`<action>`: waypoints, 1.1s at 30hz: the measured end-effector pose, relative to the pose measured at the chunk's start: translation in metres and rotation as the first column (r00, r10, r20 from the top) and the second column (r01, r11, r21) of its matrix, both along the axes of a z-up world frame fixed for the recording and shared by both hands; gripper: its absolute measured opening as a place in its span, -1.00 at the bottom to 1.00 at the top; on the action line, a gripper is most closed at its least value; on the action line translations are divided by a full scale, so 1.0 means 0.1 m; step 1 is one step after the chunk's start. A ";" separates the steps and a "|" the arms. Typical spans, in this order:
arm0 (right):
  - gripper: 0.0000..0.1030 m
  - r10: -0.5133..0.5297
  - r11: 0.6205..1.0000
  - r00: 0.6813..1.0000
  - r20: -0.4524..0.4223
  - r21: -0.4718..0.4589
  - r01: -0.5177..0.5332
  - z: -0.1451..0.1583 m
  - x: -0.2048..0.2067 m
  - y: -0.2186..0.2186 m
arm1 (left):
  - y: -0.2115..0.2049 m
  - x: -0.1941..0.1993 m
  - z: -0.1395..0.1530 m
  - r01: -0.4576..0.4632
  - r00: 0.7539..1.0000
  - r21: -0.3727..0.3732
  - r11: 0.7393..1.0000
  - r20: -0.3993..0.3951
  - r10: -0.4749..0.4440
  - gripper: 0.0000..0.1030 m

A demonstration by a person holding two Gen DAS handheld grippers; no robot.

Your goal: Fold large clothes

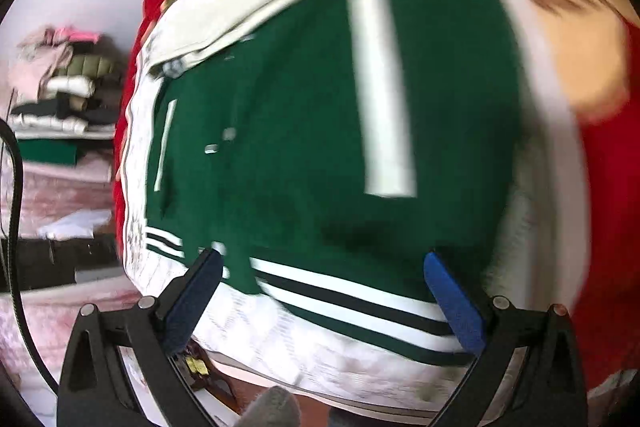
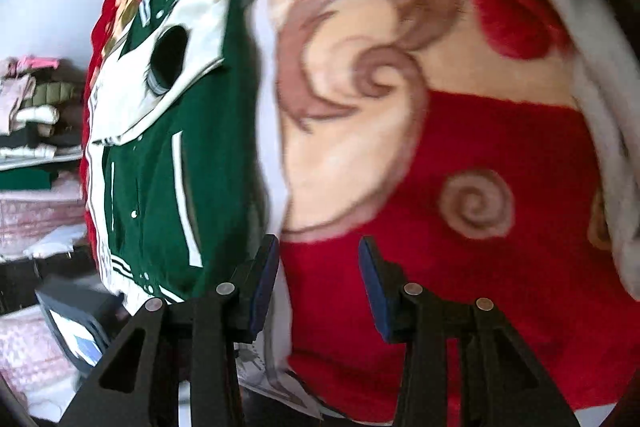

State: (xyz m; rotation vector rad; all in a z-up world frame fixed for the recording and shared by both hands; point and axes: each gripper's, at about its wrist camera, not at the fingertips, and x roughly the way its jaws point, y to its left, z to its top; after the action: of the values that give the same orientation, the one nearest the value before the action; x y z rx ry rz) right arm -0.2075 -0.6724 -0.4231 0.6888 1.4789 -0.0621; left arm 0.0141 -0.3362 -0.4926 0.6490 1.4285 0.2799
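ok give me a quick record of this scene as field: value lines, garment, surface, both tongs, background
garment: green jacket with white sleeves and striped hem, lying flat, partly folded
surface: red and cream floral blanket
left tongs: open, over the jacket's striped hem, holding nothing
right tongs: open, over the blanket at the jacket's white edge, holding nothing
background: stack of folded clothes at far left
image quality: motion blur in both views

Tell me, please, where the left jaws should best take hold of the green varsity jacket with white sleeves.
Probably the striped hem band of the green and white jacket, approached from the near edge: it lies flat on the red patterned blanket, directly ahead of the open left gripper.
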 end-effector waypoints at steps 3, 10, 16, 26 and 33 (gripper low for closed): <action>-0.16 -0.028 1.000 1.000 -0.013 -0.009 0.028 -0.25 0.01 0.03 | -0.21 -0.08 -0.20 0.066 0.998 0.115 0.991 0.015 -0.068 1.00; -0.16 -0.013 1.000 0.999 -0.031 -0.021 0.012 -0.53 0.15 0.20 | -0.40 -0.07 -0.28 0.187 0.974 0.259 0.948 0.074 -0.212 1.00; -0.16 -0.022 1.000 0.999 -0.042 -0.022 0.021 -0.59 0.19 0.18 | -0.57 -0.12 -0.38 0.265 0.952 0.308 0.914 0.064 -0.298 1.00; -0.16 -0.019 1.000 0.998 -0.063 -0.020 0.018 -0.74 0.33 0.30 | -0.55 0.14 -0.54 0.209 0.975 0.252 0.945 0.025 -0.222 1.00; -0.16 -0.018 1.000 0.997 -0.073 -0.019 0.017 -0.83 0.44 0.42 | -0.73 -0.05 -0.66 0.275 0.961 0.202 0.940 -0.023 -0.277 1.00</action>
State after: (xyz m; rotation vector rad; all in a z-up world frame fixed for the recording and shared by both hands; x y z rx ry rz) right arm -0.1636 -0.6303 -0.5062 0.6910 1.5410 -0.1157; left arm 0.0092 -0.4094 -0.5581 1.0057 1.2933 0.2069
